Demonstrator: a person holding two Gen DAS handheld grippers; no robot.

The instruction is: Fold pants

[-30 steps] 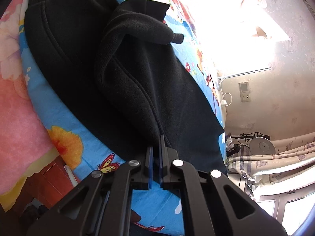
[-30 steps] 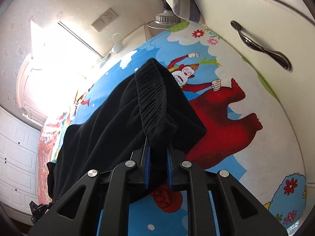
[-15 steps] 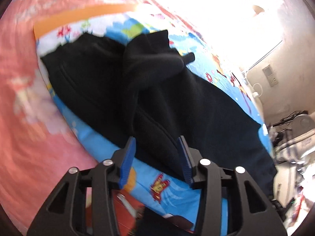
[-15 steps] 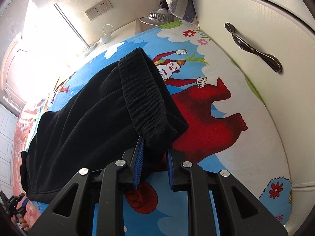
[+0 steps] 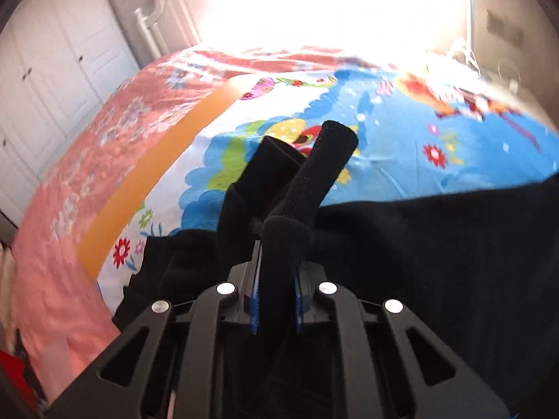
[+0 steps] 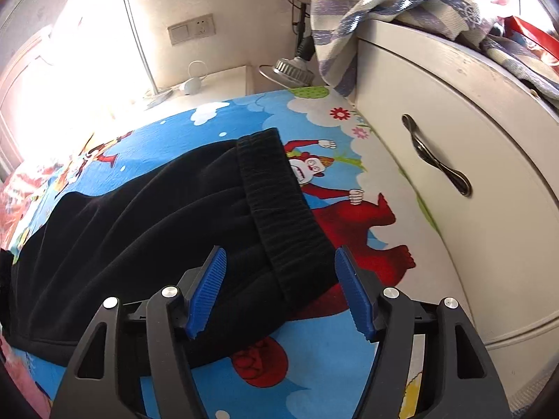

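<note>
Left gripper (image 5: 276, 279) clenched on the cuff end (image 5: 328, 160) of the black pants (image 6: 139, 230), lifted off the bed (image 5: 419, 132). Right gripper (image 6: 279, 289) released, jaws straddling the waistband (image 6: 279, 202), which lies flat. Looks like the lengthwise fold step. Next: I carry the cuffs toward the waistband, keeping edges aligned.

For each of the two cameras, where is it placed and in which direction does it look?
Left wrist: sits on the left gripper, looks along its fingers over the bed sheet toward white closet doors and a bright window; fingers shut on a pant-leg end.
Right wrist: sits on the right gripper, looks across the bed toward a wall socket and white drawer; fingers open astride the waistband.
Shared: the black pants and the cartoon sheet.
</note>
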